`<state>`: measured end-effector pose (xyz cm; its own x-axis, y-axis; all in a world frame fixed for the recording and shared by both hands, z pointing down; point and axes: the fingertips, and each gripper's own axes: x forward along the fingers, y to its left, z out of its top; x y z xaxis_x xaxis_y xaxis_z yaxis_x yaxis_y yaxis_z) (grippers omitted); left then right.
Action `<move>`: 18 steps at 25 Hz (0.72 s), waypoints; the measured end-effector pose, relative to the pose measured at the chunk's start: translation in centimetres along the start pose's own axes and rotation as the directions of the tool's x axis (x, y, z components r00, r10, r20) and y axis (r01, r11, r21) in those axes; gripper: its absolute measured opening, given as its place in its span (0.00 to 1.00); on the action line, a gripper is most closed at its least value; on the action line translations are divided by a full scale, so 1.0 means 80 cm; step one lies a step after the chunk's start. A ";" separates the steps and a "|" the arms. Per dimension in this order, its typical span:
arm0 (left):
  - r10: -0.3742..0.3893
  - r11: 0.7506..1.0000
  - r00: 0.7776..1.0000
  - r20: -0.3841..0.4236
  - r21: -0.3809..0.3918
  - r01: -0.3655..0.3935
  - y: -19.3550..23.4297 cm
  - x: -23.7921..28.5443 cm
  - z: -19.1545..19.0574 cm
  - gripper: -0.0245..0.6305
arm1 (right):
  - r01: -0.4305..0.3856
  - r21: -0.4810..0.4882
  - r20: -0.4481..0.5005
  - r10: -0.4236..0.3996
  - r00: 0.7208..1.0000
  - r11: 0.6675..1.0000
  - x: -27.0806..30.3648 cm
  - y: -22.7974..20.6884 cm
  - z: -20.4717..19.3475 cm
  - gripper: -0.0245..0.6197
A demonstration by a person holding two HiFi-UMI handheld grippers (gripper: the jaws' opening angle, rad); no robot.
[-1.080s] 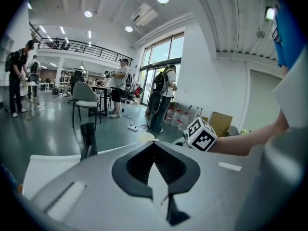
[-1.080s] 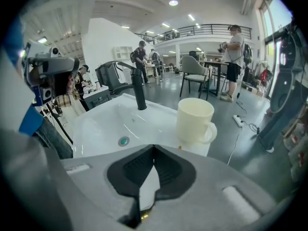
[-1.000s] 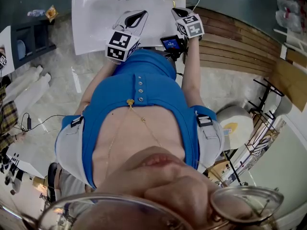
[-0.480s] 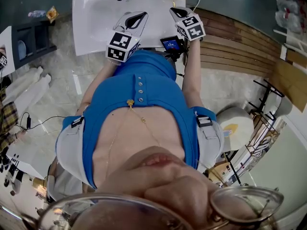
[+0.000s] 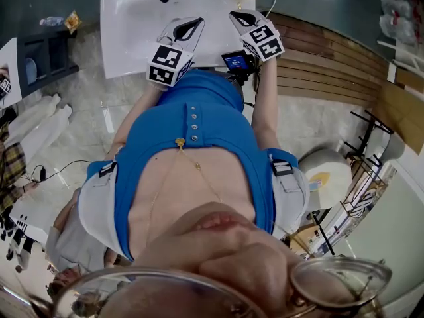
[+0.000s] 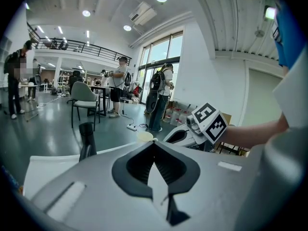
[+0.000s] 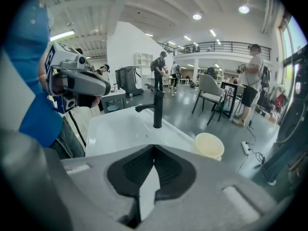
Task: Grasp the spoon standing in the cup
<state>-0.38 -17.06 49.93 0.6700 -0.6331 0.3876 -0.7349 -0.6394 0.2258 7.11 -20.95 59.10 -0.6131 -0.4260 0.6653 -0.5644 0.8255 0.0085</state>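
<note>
The white rectangular worktop [image 7: 120, 129] lies ahead of and below both tools. The left tool [image 6: 154, 142] is closed: its dark pads meet at the tips, with nothing between them. The right tool [image 7: 154, 147] is in the same state, tips together and empty. The two tools are held side by side, near each other, at the near edge of the worktop.

The black upright faucet [image 7: 157, 109] stands straight ahead of the right tool and ahead-left of the left tool. The pale yellow round cup [image 7: 209, 146] sits ahead-right of the right tool, at the right edge of the worktop, apart from both tools. A spoon cannot be made out in it.
</note>
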 end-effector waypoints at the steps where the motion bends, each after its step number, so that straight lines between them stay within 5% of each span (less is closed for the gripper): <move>1: 0.002 1.000 1.000 0.001 0.000 -0.002 0.000 0.000 0.001 0.04 | -0.001 -0.004 0.005 0.001 1.000 1.000 -0.001 0.001 0.002 0.04; 18: 0.001 1.000 1.000 0.004 0.007 -0.001 0.001 -0.003 -0.001 0.04 | -0.045 -0.086 0.164 0.058 0.985 0.995 -0.023 0.038 0.048 0.04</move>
<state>-0.61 -16.94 49.94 0.6695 -0.6358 0.3841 -0.7350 -0.6418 0.2188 4.37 -19.08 55.00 -0.7273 -0.4323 0.5331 -0.4872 0.8723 0.0427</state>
